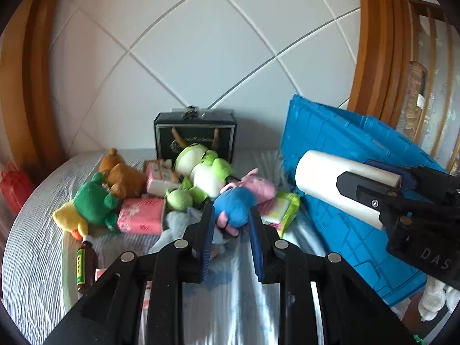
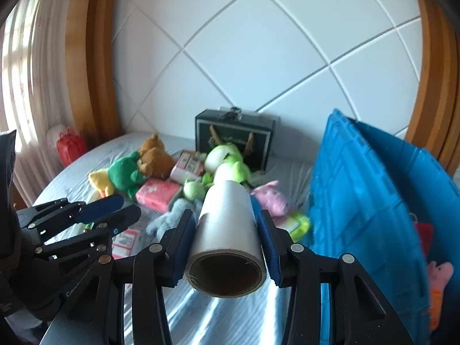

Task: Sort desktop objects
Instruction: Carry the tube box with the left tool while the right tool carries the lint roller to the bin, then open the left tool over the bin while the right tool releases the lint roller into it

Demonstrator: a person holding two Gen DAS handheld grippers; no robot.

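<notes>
My right gripper (image 2: 222, 207) is shut on a white roll (image 2: 227, 224) with a brown cardboard core, lifted above the bed; in the left wrist view the roll (image 1: 330, 178) and that gripper (image 1: 353, 172) hang in front of the blue crate (image 1: 345, 143). My left gripper (image 1: 230, 224) is raised too, its jaws a narrow gap apart with nothing between them. Beyond it lies a pile: a blue and pink plush pig (image 1: 235, 204), a frog plush (image 1: 207, 169), a brown bear (image 1: 120, 172), a green plush (image 1: 92, 198) and pink tissue packs (image 1: 141, 215).
A dark gift bag (image 1: 195, 135) stands against the white padded headboard. The blue crate (image 2: 359, 195) on the right holds plush toys (image 2: 440, 270). A brown bottle (image 1: 84, 261) lies at the left, a green wipes pack (image 1: 283, 210) beside the crate, a red bag (image 2: 70, 143) off the bed.
</notes>
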